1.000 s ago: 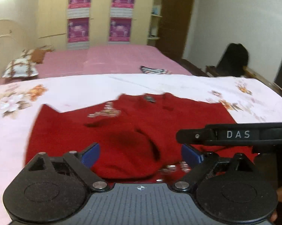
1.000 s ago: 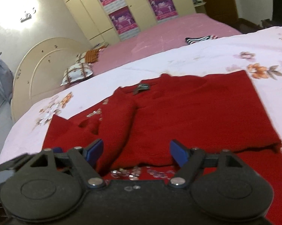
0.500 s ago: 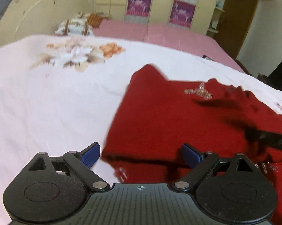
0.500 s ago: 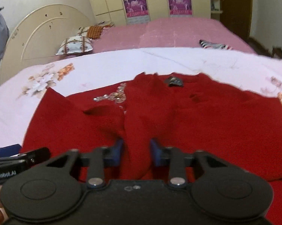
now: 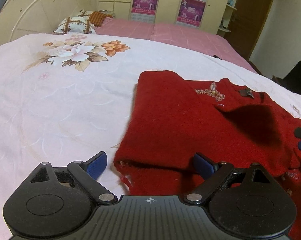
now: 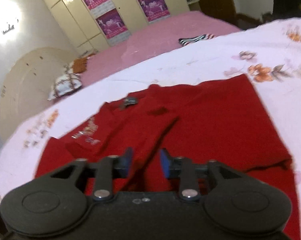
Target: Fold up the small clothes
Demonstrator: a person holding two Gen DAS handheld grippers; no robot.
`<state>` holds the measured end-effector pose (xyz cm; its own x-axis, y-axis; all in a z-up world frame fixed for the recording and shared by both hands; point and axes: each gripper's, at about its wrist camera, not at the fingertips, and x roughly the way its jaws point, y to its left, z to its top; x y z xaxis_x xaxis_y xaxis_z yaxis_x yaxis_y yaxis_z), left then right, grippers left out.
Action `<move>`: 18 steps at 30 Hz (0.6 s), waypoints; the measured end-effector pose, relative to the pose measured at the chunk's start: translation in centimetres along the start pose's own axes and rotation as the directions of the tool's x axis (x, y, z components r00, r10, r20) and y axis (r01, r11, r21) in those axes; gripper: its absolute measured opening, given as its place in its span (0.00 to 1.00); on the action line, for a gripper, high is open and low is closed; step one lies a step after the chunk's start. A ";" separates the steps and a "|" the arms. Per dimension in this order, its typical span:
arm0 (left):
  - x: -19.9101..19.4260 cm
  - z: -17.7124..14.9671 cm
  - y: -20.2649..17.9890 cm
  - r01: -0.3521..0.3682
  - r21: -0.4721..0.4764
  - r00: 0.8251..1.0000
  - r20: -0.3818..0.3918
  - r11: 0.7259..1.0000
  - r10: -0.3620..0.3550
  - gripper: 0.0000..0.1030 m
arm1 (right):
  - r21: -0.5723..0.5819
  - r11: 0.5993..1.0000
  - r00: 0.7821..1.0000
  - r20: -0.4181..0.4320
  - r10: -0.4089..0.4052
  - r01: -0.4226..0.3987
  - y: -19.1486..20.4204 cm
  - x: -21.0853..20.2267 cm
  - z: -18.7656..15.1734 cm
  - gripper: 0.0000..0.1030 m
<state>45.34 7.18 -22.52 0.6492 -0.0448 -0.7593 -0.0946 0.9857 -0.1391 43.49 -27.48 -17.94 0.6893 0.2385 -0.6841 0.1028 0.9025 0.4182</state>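
Now our left hand-held gripper [image 5: 149, 165] has swung to the red sweater's [image 5: 190, 124] near-left hem corner on the floral bed sheet [image 5: 50, 100], jaws wide apart and empty; our right hand-held gripper [image 6: 146, 163], clamped on a fold half a second ago, is opening over it, pads off the cloth

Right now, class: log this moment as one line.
garment: red knitted sweater on floral bedsheet | left gripper: open | right gripper: opening
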 end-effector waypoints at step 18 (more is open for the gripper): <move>0.2 -0.1 0.3 -0.008 -0.023 1.000 0.007 1.000 0.009 0.90 | -0.083 0.993 0.964 0.257 -0.062 0.086 0.3 -2.9 2.4 0.06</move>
<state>45.37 7.42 -22.76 0.6536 -0.0353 -0.7560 -0.1173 0.9821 -0.1472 43.22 -28.71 -14.38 0.8424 0.0817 -0.5326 0.1021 0.9463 0.3066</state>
